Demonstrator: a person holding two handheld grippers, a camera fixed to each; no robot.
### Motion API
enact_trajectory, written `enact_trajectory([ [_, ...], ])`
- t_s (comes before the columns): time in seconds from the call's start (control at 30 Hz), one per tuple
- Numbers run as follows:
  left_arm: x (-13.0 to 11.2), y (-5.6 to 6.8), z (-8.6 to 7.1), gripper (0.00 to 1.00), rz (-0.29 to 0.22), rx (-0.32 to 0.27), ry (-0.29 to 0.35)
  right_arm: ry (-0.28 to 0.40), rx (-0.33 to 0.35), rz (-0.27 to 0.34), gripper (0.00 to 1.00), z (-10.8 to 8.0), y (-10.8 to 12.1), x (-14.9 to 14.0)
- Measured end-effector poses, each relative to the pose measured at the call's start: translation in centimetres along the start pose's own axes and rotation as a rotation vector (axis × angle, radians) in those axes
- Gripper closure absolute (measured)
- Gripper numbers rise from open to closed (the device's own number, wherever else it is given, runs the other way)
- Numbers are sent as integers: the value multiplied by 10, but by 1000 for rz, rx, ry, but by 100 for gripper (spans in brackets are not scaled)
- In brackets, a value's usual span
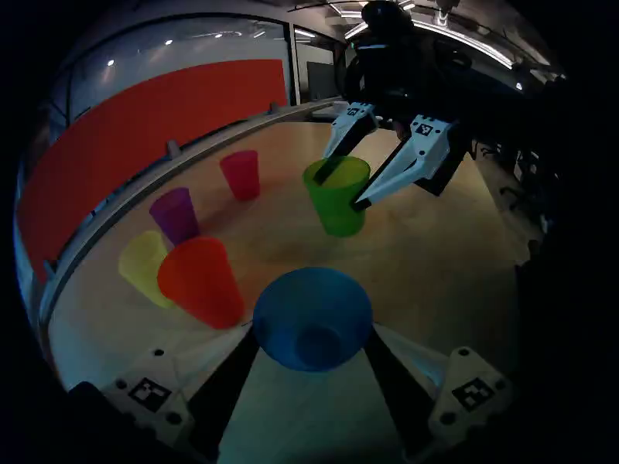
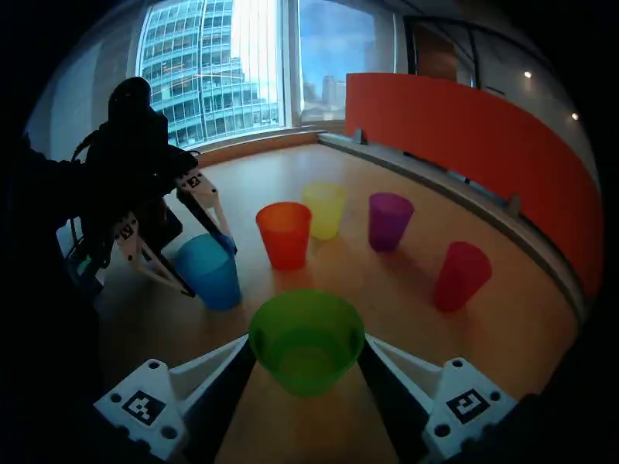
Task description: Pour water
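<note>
My left gripper (image 1: pixel 311 336) is shut on a blue cup (image 1: pixel 309 313), which stands upright with its mouth open toward me. Across the wooden table (image 1: pixel 433 263), my right gripper (image 1: pixel 339 192) is shut on a green cup (image 1: pixel 338 205), also upright. In the right gripper view the green cup (image 2: pixel 307 340) sits between the right gripper's (image 2: pixel 307 344) fingers. Farther left, the left gripper (image 2: pixel 210 271) holds the blue cup (image 2: pixel 209 272) with both fingers against its sides. Whether either cup holds water is unclear.
Loose cups stand between the two held ones: an orange-red cup (image 1: pixel 201 282), a yellow cup (image 1: pixel 143 263), a purple cup (image 1: pixel 176 215) and a pink cup (image 1: pixel 241 174). An orange wall panel (image 2: pixel 480 131) runs along the table's edge. Windows lie beyond.
</note>
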State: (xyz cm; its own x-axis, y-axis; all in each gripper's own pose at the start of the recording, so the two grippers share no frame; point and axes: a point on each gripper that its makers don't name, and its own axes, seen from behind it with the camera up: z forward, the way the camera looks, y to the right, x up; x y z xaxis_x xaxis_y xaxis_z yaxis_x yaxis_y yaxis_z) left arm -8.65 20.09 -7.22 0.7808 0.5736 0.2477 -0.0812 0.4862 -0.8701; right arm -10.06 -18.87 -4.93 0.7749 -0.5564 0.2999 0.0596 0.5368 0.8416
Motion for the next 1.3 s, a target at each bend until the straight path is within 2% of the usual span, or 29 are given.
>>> enact_trajectory([
  [0.03, -1, -1, 0, 3, 3, 7, -6, 0, 0, 0, 10, 0, 0, 0],
  [0.17, -4, -4, 1, 2, 9, 26, -21, 2, 0, -1, 10, 1, 0, 0],
  [0.47, -8, -2, -2, 2, 2, 23, -29, 4, 1, 6, 10, 4, 0, -3],
  [0.87, -31, -5, -10, 2, -25, 33, -78, -1, -1, 10, 10, 12, 0, -12],
  [1.07, -30, -6, -16, 2, -47, 38, -65, -7, -4, 2, 10, 15, 0, -14],
  [1.3, -29, -7, -21, 2, -45, 43, -61, -11, -8, -1, 9, 14, 0, -17],
])
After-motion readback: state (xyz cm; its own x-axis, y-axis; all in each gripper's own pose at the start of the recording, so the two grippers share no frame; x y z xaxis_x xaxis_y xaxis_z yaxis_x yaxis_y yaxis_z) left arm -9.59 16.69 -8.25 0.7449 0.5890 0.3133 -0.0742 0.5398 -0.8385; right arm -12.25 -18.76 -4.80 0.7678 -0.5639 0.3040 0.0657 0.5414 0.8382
